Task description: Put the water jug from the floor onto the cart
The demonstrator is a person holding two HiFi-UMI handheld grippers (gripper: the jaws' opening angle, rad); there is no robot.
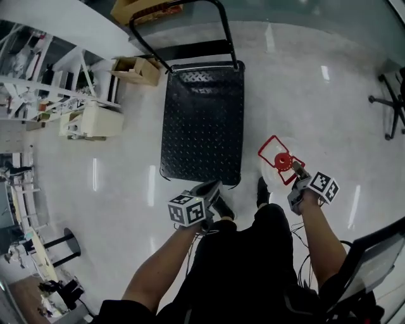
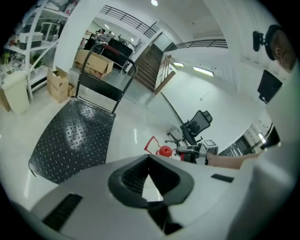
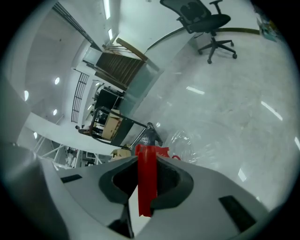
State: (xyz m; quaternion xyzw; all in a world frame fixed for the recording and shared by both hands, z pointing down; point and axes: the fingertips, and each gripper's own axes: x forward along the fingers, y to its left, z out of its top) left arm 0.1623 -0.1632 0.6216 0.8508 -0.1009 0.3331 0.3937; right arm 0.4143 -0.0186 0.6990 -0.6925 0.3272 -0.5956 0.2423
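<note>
R gripper is clamped on the red handle of the water jug. Its own view shows the pinch close up; head view shows only the tips. L gripper has its jaws together w/ nothing btwn. Jug is just right of the cart, by its near right corner, not on the deck. L gripper view alone shows the red cap side-on, office chair beyond.

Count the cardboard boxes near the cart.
2. One open box sits on the floor left of the cart's handle; the other box lies beyond the handle at the frame's top edge. More may be hidden.
</note>
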